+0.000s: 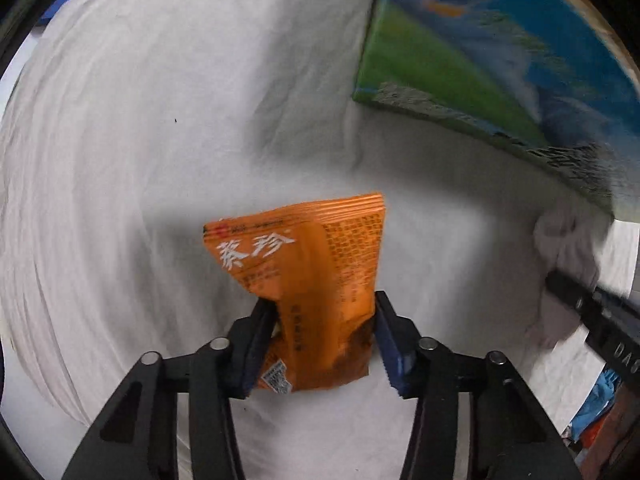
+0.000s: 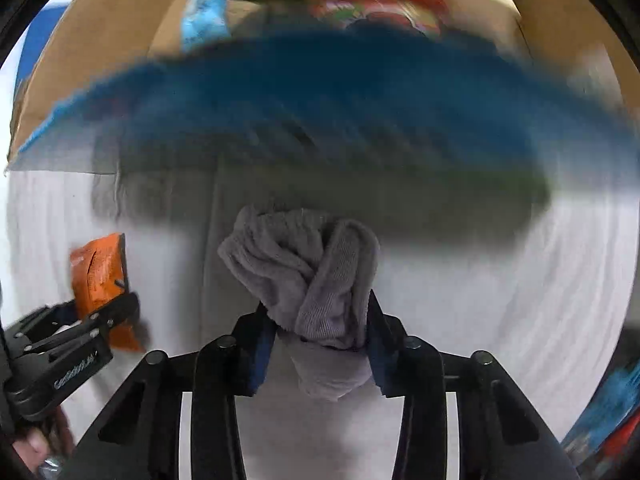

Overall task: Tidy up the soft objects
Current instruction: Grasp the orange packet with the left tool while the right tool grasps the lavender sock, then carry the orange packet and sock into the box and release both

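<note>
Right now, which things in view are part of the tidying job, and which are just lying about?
Part of the job:
- orange packet, gripped by the left gripper
- grey sock, gripped by the right gripper
- cardboard box with packets inside

Lying about:
- white sheet
- blue-green printed box panel

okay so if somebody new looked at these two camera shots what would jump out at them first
Probably the bright orange packet, pinched upright in the left gripper above the white sheet. Next, the bundled grey sock clamped in the right gripper, with a blurred blue-edged cardboard box of colourful packets just beyond it.
</note>
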Action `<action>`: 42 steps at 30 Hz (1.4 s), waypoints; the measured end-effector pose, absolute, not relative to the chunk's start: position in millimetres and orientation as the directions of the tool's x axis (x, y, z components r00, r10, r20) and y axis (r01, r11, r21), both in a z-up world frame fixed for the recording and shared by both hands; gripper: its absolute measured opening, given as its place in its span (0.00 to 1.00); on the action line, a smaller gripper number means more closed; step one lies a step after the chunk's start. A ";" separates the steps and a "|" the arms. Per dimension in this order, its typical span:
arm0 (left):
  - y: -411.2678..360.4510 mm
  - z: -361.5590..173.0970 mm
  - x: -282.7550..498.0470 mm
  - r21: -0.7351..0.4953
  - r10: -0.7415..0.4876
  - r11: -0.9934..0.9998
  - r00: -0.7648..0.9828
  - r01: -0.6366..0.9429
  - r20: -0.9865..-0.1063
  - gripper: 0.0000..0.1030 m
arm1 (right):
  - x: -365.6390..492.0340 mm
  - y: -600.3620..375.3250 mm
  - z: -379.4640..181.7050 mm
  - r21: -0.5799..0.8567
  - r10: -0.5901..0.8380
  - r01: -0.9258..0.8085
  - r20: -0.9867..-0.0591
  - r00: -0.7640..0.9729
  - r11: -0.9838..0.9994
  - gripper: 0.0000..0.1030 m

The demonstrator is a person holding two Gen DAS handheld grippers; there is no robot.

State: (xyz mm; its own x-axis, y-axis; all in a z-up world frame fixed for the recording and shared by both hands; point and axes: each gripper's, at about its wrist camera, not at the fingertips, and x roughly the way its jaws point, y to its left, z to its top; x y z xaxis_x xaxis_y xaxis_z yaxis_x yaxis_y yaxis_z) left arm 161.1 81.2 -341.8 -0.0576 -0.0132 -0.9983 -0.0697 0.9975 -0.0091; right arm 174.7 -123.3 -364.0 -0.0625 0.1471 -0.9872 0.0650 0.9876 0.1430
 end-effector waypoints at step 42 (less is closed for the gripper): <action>-18.3 -119.8 105.8 -0.156 -0.197 0.969 0.219 0.192 -0.956 0.39 | 78.4 -177.3 -197.2 0.216 0.195 0.090 -0.960 0.203 0.972 0.36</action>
